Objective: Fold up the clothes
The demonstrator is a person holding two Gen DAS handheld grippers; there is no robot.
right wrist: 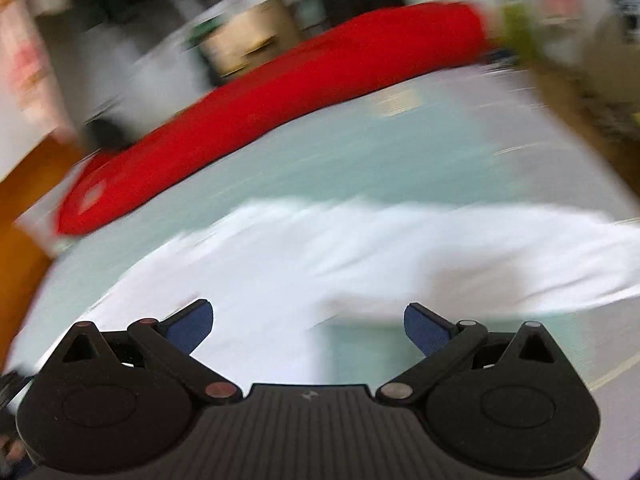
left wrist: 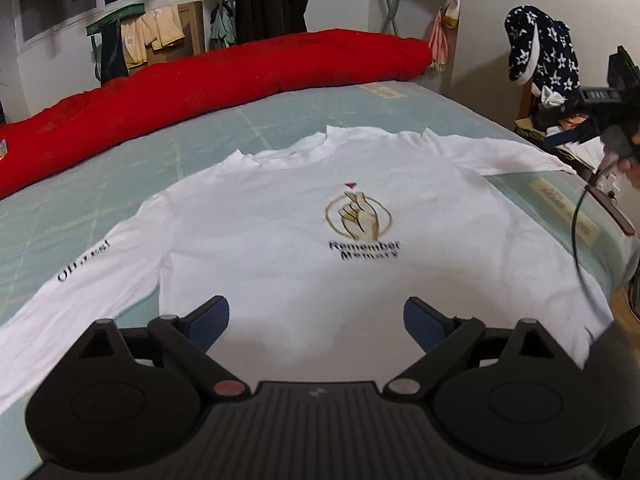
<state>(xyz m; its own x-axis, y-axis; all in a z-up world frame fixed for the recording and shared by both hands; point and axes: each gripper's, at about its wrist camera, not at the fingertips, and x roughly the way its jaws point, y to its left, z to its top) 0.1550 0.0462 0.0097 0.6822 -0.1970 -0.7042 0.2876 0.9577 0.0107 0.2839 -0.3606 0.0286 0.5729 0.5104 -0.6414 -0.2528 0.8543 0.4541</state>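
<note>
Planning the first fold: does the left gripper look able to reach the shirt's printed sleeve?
Probably yes: the left gripper hangs open above the white shirt, and nothing lies on the printed sleeve beside it.

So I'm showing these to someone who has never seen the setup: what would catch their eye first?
Probably the white long-sleeved shirt spread flat on the pale green bed, its gold finger-heart print facing up at centre. Next, the bright red rolled duvet along the far edge of the bed. Both the left hand-held gripper and the right hand-held gripper are open, holding nothing; the right view is heavily motion-blurred.
</note>
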